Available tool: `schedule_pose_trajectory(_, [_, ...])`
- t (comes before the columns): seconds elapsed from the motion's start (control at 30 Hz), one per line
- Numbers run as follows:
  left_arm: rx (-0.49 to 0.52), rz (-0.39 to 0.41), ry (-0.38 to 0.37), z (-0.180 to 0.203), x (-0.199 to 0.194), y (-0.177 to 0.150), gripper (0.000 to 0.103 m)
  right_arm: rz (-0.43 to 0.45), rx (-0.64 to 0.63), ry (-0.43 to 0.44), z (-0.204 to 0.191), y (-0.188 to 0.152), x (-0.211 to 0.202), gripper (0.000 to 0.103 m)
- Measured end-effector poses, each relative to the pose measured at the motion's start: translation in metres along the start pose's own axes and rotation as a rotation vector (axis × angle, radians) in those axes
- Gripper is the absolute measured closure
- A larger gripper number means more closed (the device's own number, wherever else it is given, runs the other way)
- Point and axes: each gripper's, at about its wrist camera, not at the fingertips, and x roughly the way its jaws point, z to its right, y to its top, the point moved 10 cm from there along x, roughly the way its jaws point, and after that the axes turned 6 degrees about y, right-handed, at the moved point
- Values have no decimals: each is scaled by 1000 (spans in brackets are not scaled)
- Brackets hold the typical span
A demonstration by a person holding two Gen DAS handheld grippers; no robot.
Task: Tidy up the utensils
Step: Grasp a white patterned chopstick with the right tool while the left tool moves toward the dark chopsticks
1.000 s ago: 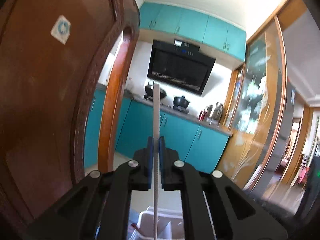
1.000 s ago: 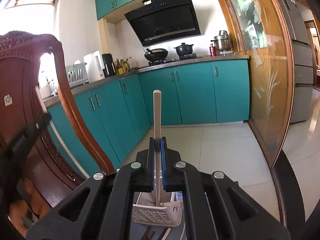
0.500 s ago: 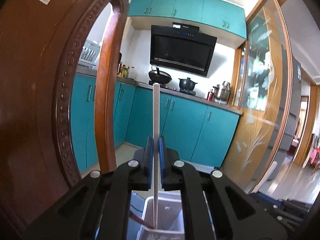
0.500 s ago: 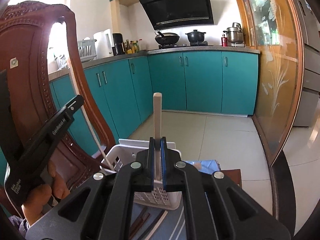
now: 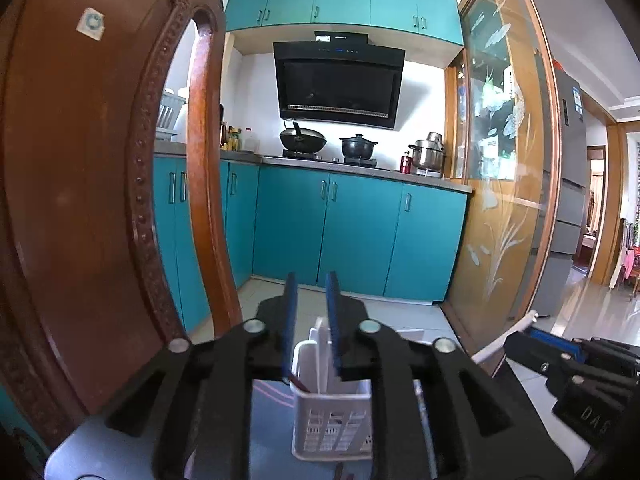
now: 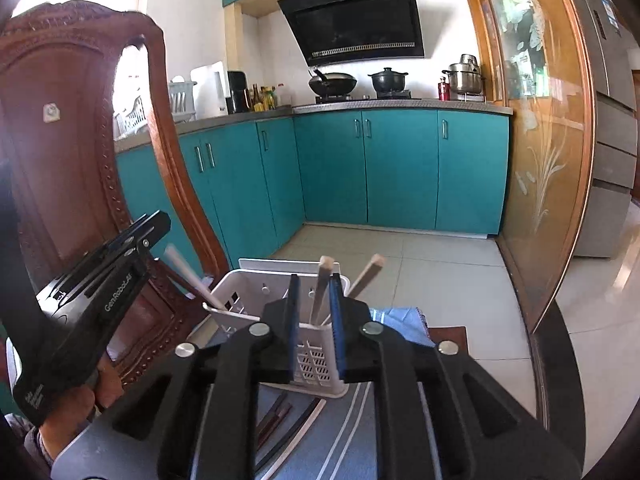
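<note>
White chopstick (image 5: 322, 350) near upright in white slotted utensil basket (image 5: 332, 420), long axis vertical, top end between blue pads of left gripper (image 5: 311, 320), just off the right pad; jaws apart, just been opening, not pressing it. Pale wooden chopstick (image 6: 321, 290) likewise standing in basket (image 6: 256, 292), tip up, leaning slightly right, between right gripper (image 6: 314, 312) fingers; jaws apart, just opened, no clamp. 2nd chopstick (image 6: 366, 274) leans right. Dark chopsticks (image 6: 276, 414) flat on striped cloth (image 6: 344, 432) w/ carved chair (image 6: 72, 140) at left.

white lettering "genrobot.ai" runs along the side of the left gripper (image 6: 138, 236) at nine o'clock in the right wrist view; more print near its handle is too blurred, as is the range hood's (image 6: 352, 20) label.
</note>
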Motion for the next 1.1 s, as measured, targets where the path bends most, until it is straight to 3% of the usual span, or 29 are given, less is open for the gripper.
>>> schedule_pose_trajectory(0.33, [25,-27,-26,-17,-47,-25,68,12,84,89,-6,-61,-34,75])
schedule_pose_trajectory(0.57, [29,-106,-24,-32,-68,-55,62,-394,135,-21,-6,-159,36,74])
schedule_pose_trajectory(0.7, [1,-115,-30,-43,-77,-58,57,-551,136,-59,-11,-197,62,70])
schedule_pose_trajectory(0.87, [-15,-131,-24,-53,-81,-62,57,-601,114,-88,-23,-212,75,64])
schedule_pose_trajectory(1.1, [-9,-138,-20,-59,-86,-64,54,-617,-19,-97,-48,-217,78,67])
